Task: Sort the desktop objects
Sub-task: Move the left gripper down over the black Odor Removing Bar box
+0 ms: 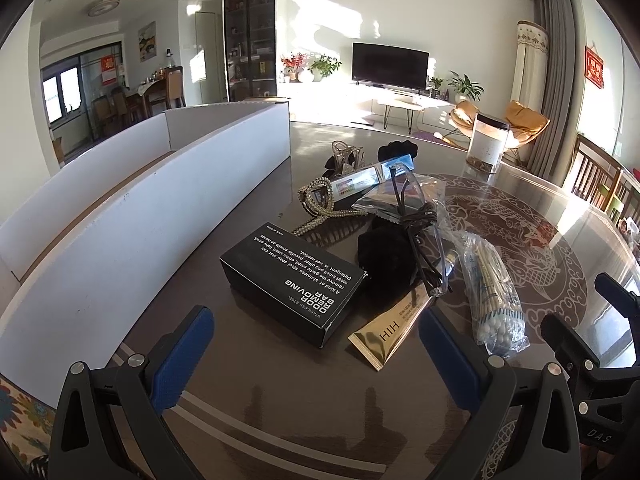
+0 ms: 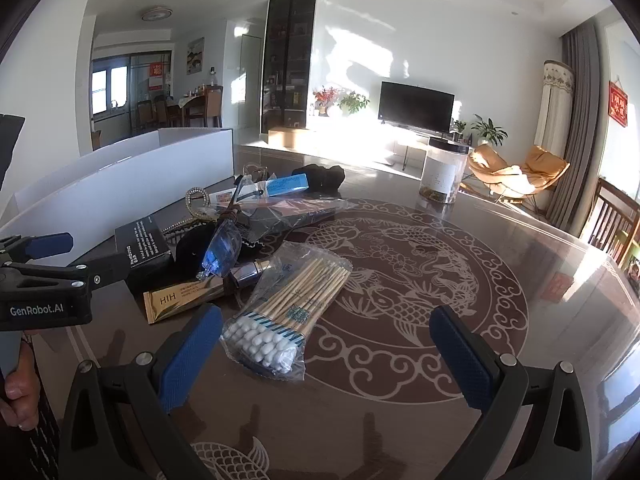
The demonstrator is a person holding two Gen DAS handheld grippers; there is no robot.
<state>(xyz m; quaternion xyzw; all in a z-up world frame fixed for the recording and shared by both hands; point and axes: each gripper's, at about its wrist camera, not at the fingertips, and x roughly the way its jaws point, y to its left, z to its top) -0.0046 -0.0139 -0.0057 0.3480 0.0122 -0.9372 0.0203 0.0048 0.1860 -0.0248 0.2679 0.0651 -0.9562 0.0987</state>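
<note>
The desktop objects lie in one loose pile on the glossy brown table [image 1: 280,412], ahead of both pairs of jaws. Going left to right from our left gripper [image 1: 316,344]: beyond its left pad stands one long white divided box [image 1: 120,216] with smooth, flat cardboard walls. Straight ahead, between the pads, sits one matte black rectangular carton [image 1: 292,280] printed in white. Beyond it lie a beaded, glittering hair clip [image 1: 316,204] and one flat blue-and-white box [image 1: 360,180]. Just right of the carton we see a fuzzy black scrunchie [image 1: 384,252], one shiny gold tube [image 1: 396,328] pointing at the right pad, and clear-lensed glasses [image 1: 424,236] lying over them.

From our right gripper [image 2: 328,356], one crinkly clear bag of wooden cotton swabs [image 2: 288,308] lies between the pads, nearer the left one. Far ahead of the right pad stands one clear cylindrical jar [image 2: 442,172] with a dark lid.

We hold both jaws spread wide, gripping nothing and touching nothing.
</note>
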